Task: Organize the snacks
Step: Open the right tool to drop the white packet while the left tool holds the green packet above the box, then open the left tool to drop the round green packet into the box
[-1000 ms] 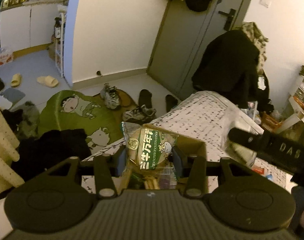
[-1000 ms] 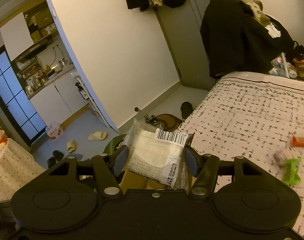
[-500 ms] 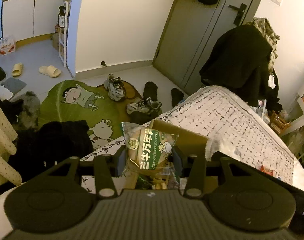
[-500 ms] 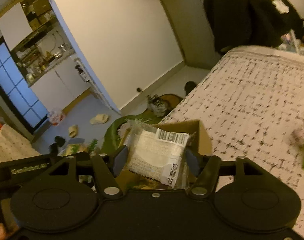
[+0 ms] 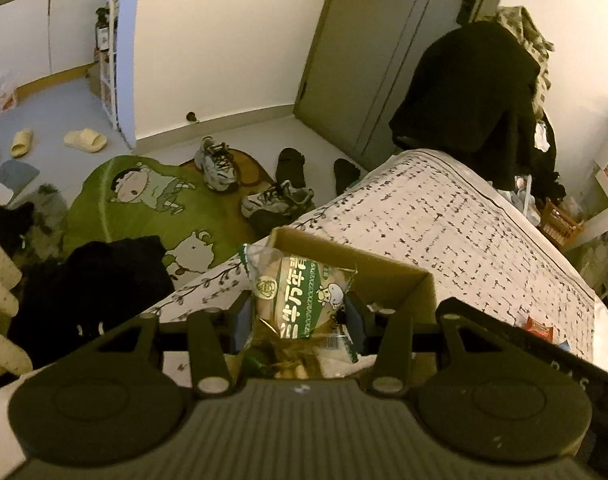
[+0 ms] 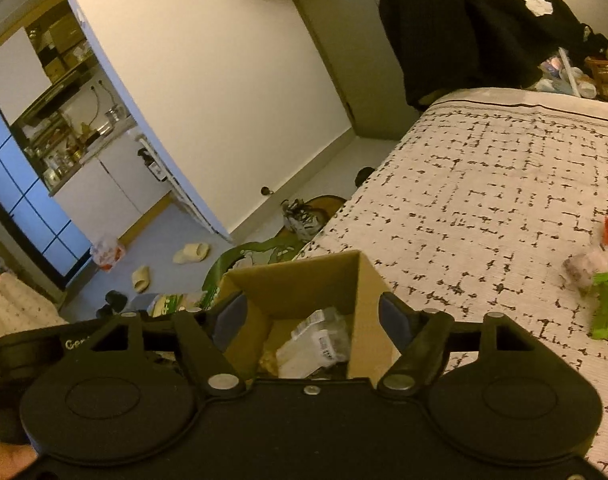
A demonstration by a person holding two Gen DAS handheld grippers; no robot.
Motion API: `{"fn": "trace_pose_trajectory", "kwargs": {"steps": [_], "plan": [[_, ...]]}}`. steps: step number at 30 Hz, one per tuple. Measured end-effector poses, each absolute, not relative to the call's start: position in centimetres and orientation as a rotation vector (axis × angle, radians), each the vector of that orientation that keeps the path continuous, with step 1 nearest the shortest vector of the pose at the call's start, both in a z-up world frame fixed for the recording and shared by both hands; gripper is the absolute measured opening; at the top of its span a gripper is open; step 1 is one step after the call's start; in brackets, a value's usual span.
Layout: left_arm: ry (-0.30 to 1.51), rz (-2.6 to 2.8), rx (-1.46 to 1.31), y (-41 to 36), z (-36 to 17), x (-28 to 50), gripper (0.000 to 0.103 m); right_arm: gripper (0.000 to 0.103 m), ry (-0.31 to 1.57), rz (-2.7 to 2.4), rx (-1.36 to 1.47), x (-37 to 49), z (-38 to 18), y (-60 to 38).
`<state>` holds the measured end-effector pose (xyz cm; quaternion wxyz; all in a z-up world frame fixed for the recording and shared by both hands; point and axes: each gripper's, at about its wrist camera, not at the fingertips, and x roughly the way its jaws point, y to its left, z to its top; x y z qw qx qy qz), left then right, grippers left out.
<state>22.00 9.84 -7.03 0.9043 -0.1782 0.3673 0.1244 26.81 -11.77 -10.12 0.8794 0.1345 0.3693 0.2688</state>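
Snacks on the move: the clear-wrapped packet with the barcode, which sat between the right gripper fingers a second ago, now lies down in the cardboard box just ahead of and below those fingers, whose jaws are opening with nothing between them. Over on the left gripper, no change in the grip, the pads still clamped on the green-labelled bun packet, now lower and right above the open box, whose far wall rises just beyond the fingertips on the patterned bedspread
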Motion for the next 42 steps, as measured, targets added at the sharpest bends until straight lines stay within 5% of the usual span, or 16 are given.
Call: {"fn": "trace_pose_trajectory", "kwargs": {"steps": [5,26,31,42], "plan": [[0.753,0.249,-0.356,9.1,-6.9,22.9,0.048,0.076,0.764,0.553,0.288,27.2,-10.2,-12.4],[0.735,0.314,-0.327,8.7,-5.1,20.2,0.079,0.081,0.732,0.537,0.281,26.3,-9.2,-13.6],[0.754,0.298,-0.333,8.1,-5.0,19.4,0.08,0.094,0.68,0.532,0.251,24.8,-7.6,-14.7],[0.748,0.294,-0.321,6.2,-3.9,17.6,0.085,0.103,0.706,0.59,0.219,24.2,-7.2,-17.0]]}}
